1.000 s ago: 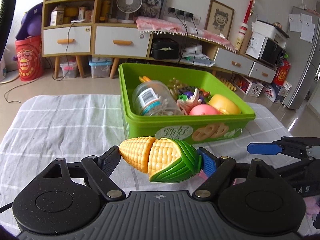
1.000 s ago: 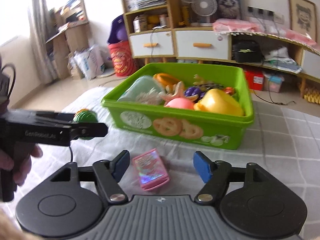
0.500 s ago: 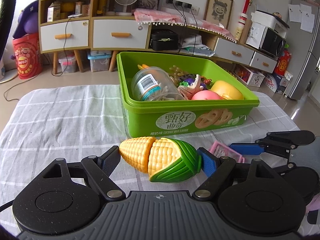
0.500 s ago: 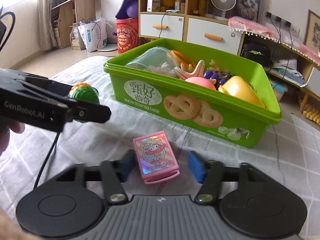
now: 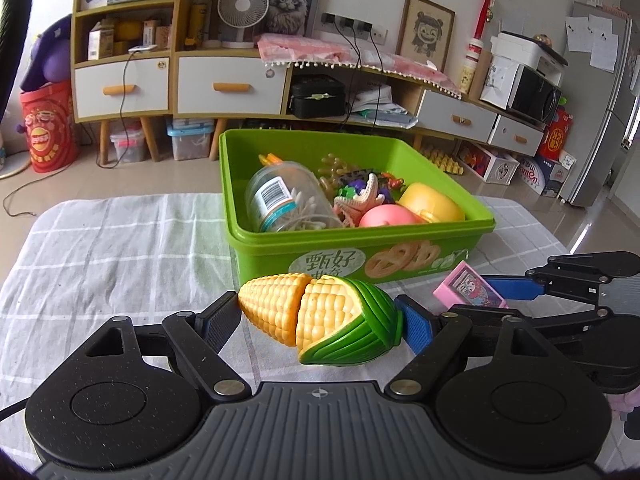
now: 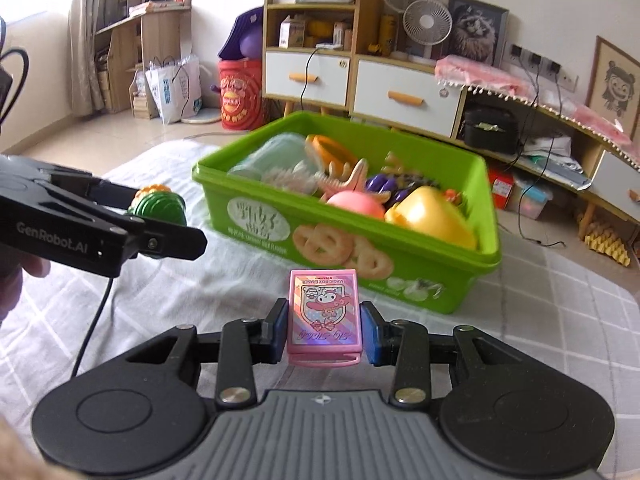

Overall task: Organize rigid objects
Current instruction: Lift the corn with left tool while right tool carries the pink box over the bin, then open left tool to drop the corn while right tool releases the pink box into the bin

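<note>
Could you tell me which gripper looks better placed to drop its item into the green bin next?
Probably the left gripper: its corn sits against the green bin, nearer than the right gripper's pink eraser box.

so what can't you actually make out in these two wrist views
- Right wrist view: the toy corn is mostly hidden behind the left gripper's black finger.
- Left wrist view: the pink eraser box is partly covered by the right gripper's blue pad.
- Both views: the green plastic bin hides its lowest contents under the clear jar.
- Right wrist view: the jar is motion-blurred.
</note>
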Motion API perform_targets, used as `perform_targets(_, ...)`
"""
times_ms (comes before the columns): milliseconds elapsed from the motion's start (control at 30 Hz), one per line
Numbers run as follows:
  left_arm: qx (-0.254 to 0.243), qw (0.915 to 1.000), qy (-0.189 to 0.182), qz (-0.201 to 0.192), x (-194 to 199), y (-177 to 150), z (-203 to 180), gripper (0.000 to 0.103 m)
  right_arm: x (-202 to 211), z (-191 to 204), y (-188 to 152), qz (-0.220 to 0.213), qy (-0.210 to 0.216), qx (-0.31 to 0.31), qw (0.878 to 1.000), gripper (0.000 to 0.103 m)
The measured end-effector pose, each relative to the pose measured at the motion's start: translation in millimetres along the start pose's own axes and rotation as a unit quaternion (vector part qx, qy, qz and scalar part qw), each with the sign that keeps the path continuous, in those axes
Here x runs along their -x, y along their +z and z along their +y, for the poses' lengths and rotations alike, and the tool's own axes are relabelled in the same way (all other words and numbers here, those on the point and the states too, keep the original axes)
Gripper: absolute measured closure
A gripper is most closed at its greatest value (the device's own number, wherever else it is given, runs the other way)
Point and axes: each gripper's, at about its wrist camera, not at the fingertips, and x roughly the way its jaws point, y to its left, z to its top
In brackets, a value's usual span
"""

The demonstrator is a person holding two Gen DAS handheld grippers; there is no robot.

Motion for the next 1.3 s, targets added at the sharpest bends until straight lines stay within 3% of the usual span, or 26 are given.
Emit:
perform_targets(167, -0.002, 0.9999, 0.000, -0.016, 2, 9, -4, 0.019, 17, -11, 10, -0.032, -0.010, -0.019, 0.999, 0.091)
perform_targets(333, -0.006, 0.9994, -0.012, -0.032, -7, 29, -11, 0.019, 18, -37, 30, -0.058, -0.024, -0.076, 0.995, 0.091)
perform_targets(567, -0.059, 0.9972, -0.022, -0.040, -49, 71, -25, 0.019, -12, -72, 61, -0.071, -0.039, -0.114, 0.990, 0.091)
perform_targets(733, -0.092, 0.9953, -0.025, -0.019, -92, 92, -29, 0.019, -39, -87, 72, -0.075, -0.042, -0.115, 0.990, 0.091)
perform_targets(967, -0.108, 0.9939, -0.021, -0.001, -125, 97, -23, 0.017, -63, -107, 70, -0.080, -0.041, -0.140, 0.986, 0.091)
perform_targets(1100, -0.099, 0.9948, -0.019, -0.015, -122, 94, -17, 0.006, -65, -114, 67, -0.084, -0.045, -0.163, 0.982, 0.082)
perform_targets(1300, -0.082, 0.9960, -0.026, -0.022, -107, 96, -18, 0.005, -53, -119, 68, -0.085, -0.052, -0.180, 0.979, 0.082)
